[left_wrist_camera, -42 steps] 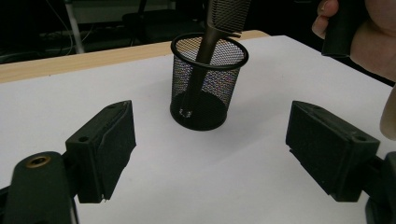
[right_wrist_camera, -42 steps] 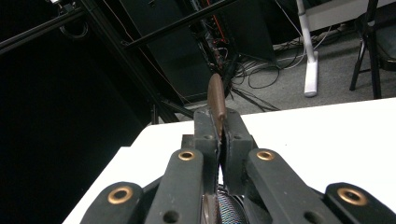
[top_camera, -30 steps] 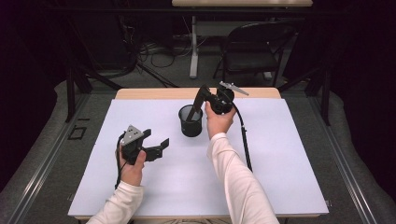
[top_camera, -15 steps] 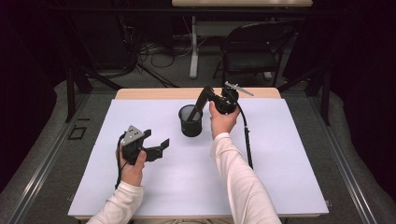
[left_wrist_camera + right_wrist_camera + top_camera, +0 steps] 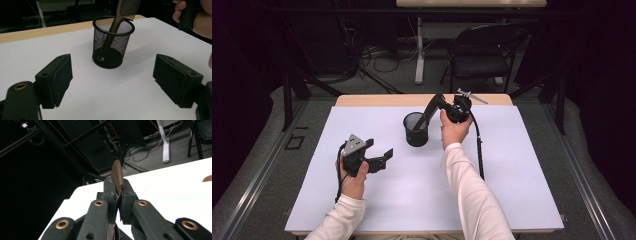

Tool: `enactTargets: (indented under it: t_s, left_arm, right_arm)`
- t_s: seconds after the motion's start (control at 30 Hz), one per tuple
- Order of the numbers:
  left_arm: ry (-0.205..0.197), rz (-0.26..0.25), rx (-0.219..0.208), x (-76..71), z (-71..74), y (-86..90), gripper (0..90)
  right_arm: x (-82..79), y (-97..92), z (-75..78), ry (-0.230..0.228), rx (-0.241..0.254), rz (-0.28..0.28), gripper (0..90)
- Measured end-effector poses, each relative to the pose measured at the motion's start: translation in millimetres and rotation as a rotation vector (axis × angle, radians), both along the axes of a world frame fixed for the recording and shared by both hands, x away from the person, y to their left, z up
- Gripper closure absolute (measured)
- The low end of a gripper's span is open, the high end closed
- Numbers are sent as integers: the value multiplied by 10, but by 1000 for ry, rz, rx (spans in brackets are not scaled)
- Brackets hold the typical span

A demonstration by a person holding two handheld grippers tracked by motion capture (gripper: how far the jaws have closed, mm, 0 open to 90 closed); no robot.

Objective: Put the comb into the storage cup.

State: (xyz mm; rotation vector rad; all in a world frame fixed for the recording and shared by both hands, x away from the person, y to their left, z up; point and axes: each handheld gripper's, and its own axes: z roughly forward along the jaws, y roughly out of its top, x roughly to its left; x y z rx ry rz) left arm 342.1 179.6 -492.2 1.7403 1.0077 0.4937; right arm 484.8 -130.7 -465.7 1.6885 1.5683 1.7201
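Note:
A black mesh cup [image 5: 416,130] [image 5: 111,42] stands on the white table top [image 5: 512,165], a little behind its middle. A brown comb [image 5: 428,114] [image 5: 117,17] leans in the cup, handle end down near the cup's floor, toothed end up. My right gripper [image 5: 435,103] [image 5: 117,192] is above and right of the cup, shut on the comb's [image 5: 117,177] upper part. My left gripper [image 5: 379,149] [image 5: 113,65] rests to the left of the cup, open with nothing between its jaws, pointing toward the cup.
The right gripper's cable [image 5: 478,147] trails over the table to the right of the forearm. A strip of bare wood [image 5: 377,100] runs along the table's far edge. Behind the table stand a folding chair [image 5: 482,52] and a mess of cables on the floor.
The right gripper has shifted slightly to the right with the comb, leaning it more in the cup. The left gripper has stayed put.

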Motion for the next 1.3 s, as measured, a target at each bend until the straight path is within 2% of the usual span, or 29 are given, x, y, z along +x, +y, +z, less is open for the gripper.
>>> enactTargets:
  t_s: [0.73, 1.03, 1.2, 1.3]
  left_arm:
    - [-1, 0, 2, -6, 1, -8, 162]
    - [0, 1, 4, -6, -2, -14, 162]
    - [-1, 1, 3, -6, -2, -17, 162]
    - [-1, 1, 4, -6, -2, -15, 162]
  right_arm:
    - [-12, -18, -11, 3, -11, 9, 787]
    - [-30, -33, -14, -2, -40, 18, 682]
    - [-31, -32, -11, 8, -35, 33, 607]
    - [-42, -30, -2, 11, -60, 36, 562]
